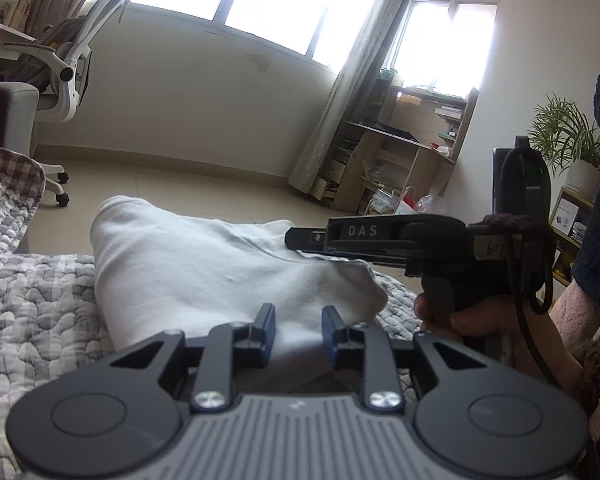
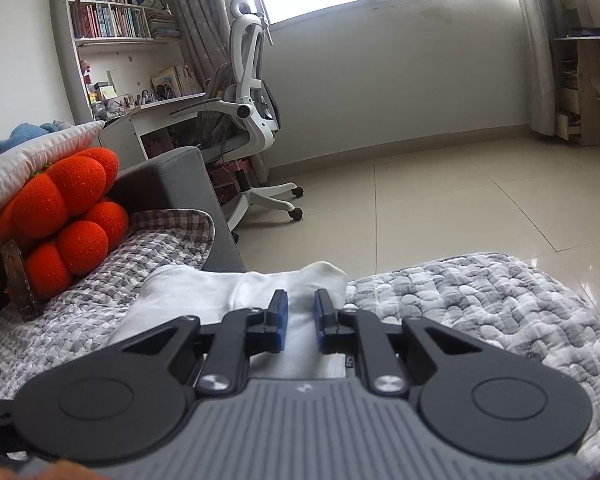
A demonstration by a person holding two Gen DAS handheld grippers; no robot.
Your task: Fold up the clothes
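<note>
Two grippers, left gripper (image 1: 298,332) and right gripper (image 2: 301,322), narrowly parted over soft, light white garment (image 1: 204,264), pinching nothing visibly. Best gripped at an edge, being limp and sure to sag on the quilted bed (image 1: 32,300).

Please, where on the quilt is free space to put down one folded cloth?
Free: the quilt right of the white garment, up to its floor-side edge. Crowded: the left side, where the orange cushion sits by the sofa arm.
</note>
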